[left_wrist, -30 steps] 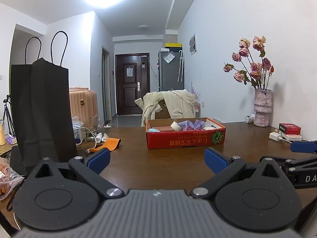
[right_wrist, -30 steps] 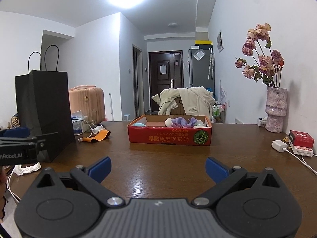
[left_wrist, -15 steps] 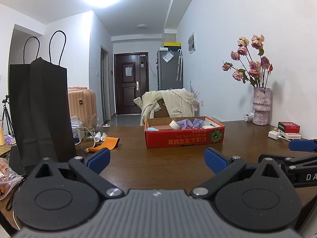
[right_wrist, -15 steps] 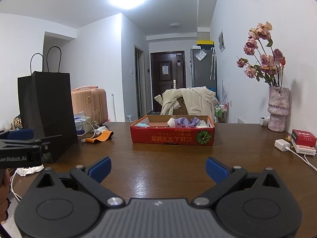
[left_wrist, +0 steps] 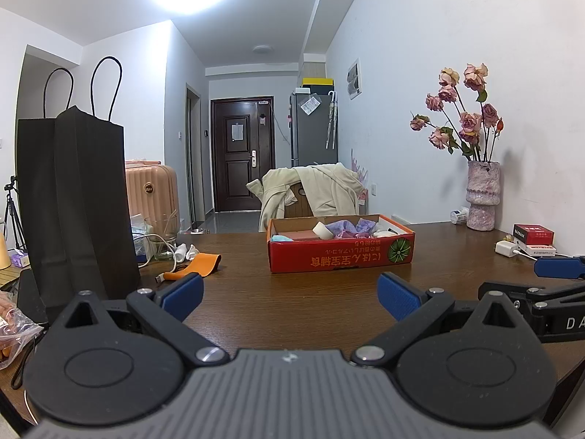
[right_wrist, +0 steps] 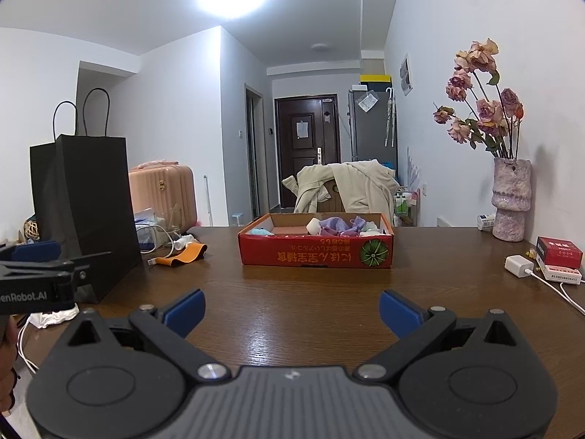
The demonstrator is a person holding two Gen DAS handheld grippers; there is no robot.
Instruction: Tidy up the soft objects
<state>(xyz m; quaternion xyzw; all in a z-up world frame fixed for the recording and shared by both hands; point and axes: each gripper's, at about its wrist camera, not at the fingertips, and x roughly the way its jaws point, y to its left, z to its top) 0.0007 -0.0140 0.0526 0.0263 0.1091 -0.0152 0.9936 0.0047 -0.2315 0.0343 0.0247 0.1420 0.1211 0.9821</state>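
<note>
Nearest the cameras, the left tongs (left_wrist: 290, 294) and the right tongs (right_wrist: 291, 309) both stand wide apart with nothing between their blue pads, low over the dark wooden worktop (right_wrist: 310, 303). Bare wood lies between each pair and the task's things, which are well ahead of both: a red cardboard box (right_wrist: 315, 252) near the worktop's middle, roughly straight in front of the two tongs. In it lie the soft objects, among them a purple cloth bundle (right_wrist: 338, 226), a white roll (right_wrist: 315, 225) and a pale blue piece (right_wrist: 260, 232) at its left end. To the left, closer than the box, stands a tall black paper bag (left_wrist: 76, 197), with an orange strap (left_wrist: 195, 265) and white cables beside it. On the right lie a white charger (right_wrist: 518, 265) and a small red box (right_wrist: 558, 251). Farther back by the wall stands a vase of pink dried roses (left_wrist: 482, 197).
</note>
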